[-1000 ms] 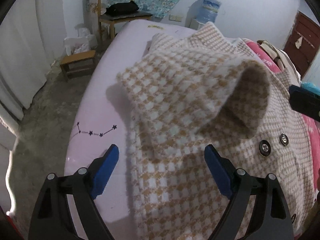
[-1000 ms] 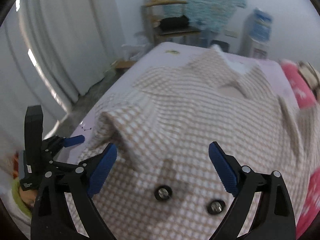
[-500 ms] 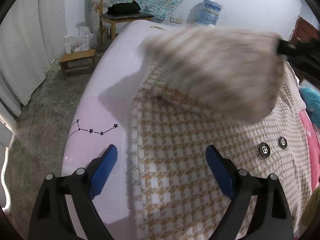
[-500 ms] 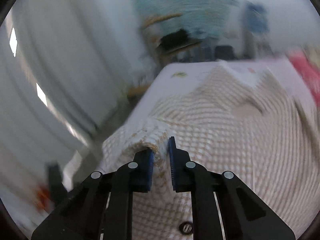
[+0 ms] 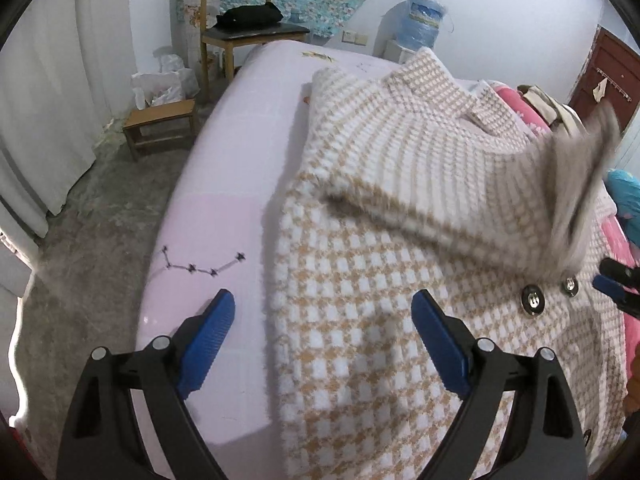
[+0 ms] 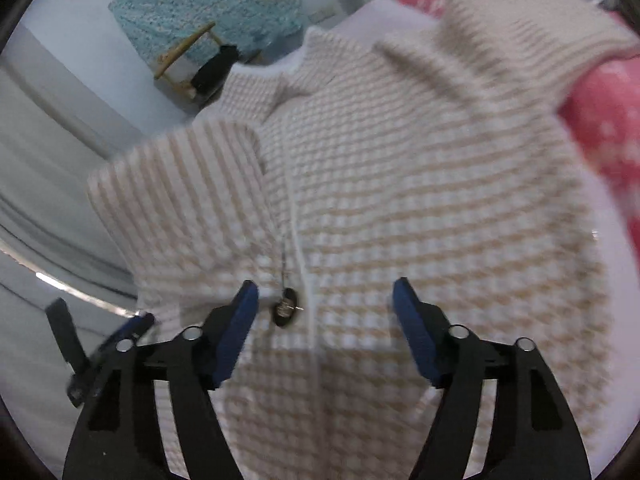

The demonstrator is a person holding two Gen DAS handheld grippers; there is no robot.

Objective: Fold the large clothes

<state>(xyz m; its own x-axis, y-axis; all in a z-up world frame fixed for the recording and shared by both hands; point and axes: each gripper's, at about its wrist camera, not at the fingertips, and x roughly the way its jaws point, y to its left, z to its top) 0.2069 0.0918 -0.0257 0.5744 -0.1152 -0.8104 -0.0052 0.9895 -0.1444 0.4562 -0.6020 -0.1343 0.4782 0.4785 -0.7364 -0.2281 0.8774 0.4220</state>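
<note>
Since the earlier frames the left sleeve (image 5: 408,176) of the tan-and-white houndstooth woollen coat (image 5: 380,304) had been carried across the coat's front, and the right gripper (image 6: 324,312) had just let it go; its blue-padded fingers (image 6: 236,328) had been opening and now stood apart with nothing between them, hovering over the button placket beside a dark round button (image 6: 286,306); the sleeve's cuff end was still blurred in the left wrist view, so whether it had settled flat could not be told. The left gripper (image 5: 324,340) hung with its fingers (image 5: 208,336) wide apart and empty, straddling the coat's near side edge, one pad over bare sheet, the other over cloth.

The coat lay face up on the pale pink bed (image 5: 224,216), its long axis running away from both grippers toward the collar (image 5: 432,80); the other sleeve (image 6: 520,28) lay out toward the red patterned bedding (image 6: 604,120), on the right gripper's side, so that hand seemed the nearer for the next fold.

Beyond the bed stood a wooden chair (image 5: 240,36), a low wooden stool (image 5: 160,124) and a blue water bottle (image 5: 424,16); nothing on the coat itself appeared to block the move.
</note>
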